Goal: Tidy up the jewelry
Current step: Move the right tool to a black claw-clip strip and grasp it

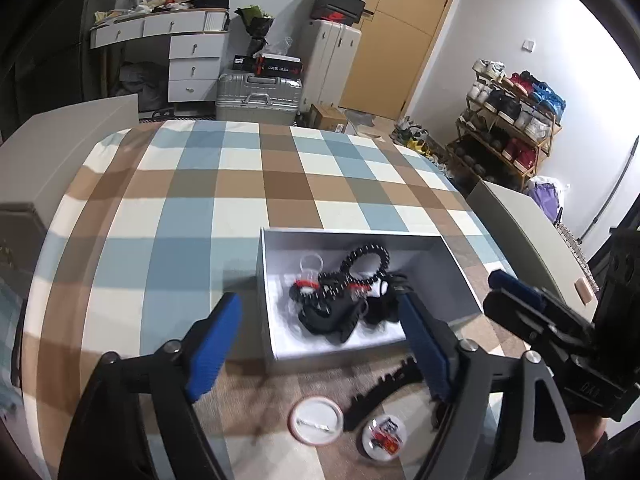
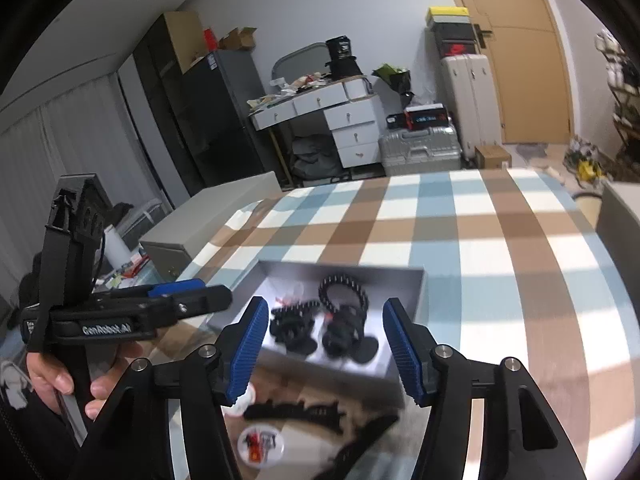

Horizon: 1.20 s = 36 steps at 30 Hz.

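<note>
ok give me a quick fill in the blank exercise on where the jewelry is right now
1. The black beaded bracelet lies inside the white ____.
2. The two round badges lie on the checked cloth, ____ the box.
3. The left tongs are open and hold ____.
4. The pads on the right tongs are coloured ____.

Missing words: box; outside; nothing; blue

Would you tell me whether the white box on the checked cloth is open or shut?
Open: the white box has no lid on it, and the black bead bracelet lies in plain view inside.
</note>
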Motion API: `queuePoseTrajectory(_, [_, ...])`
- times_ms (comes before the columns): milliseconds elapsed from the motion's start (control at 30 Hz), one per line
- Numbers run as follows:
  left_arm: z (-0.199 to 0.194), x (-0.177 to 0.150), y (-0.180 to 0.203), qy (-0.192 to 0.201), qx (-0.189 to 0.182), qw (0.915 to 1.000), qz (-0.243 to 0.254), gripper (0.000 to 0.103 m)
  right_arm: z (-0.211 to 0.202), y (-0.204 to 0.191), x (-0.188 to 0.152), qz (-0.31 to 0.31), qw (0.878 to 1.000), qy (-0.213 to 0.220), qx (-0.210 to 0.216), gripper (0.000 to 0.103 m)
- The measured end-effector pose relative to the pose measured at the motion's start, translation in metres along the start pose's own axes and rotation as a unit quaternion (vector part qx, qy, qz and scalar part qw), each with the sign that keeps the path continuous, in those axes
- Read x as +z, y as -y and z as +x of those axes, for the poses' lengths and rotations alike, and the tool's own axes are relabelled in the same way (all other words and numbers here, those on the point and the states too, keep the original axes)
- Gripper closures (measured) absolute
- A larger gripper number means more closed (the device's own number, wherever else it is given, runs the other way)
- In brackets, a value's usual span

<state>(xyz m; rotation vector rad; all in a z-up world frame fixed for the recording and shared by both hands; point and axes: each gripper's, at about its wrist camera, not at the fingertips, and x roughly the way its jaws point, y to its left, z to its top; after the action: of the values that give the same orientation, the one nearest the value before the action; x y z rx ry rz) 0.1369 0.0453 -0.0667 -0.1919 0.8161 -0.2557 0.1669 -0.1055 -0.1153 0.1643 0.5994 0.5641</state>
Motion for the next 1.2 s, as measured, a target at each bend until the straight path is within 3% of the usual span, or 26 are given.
queuePoseTrajectory(167, [0.002,-0.019,0.009,-0.011,0.021,0.9997,0.006,0.023,-0.010,-0.001,-0.023,-0.007,1.000,-0.023,-0.006,0.037])
queuePoseTrajectory(667, [0.002,-0.070,0.009,-0.048,0.067,0.9965,-0.012,0.020,-0.004,-0.004,-0.078,0.002,0.995,-0.100,-0.022,0.037])
queuePoseTrajectory(767, [-0.001,-0.076,0.008,-0.046,0.095,0.9944,-0.007,0.020,-0.003,-0.005,-0.079,0.001,0.994,-0.100,-0.034,0.038])
queuePoseTrajectory(933, [-0.004,-0.082,0.002,-0.049,0.095,0.9940,-0.023,0.020,0.005,-0.004,-0.079,0.012,0.992,-0.115,-0.040,0.053])
queuePoseTrajectory(1067, [-0.007,-0.085,0.003,-0.050,0.098,0.9935,-0.030,0.020,0.010,-0.006,-0.080,0.011,0.992,-0.123,-0.037,0.083])
queuePoseTrajectory(1200, [-0.006,-0.087,0.004,-0.055,0.090,0.9939,-0.033,0.020,0.010,-0.009,-0.081,0.005,0.992,-0.123,-0.041,0.085])
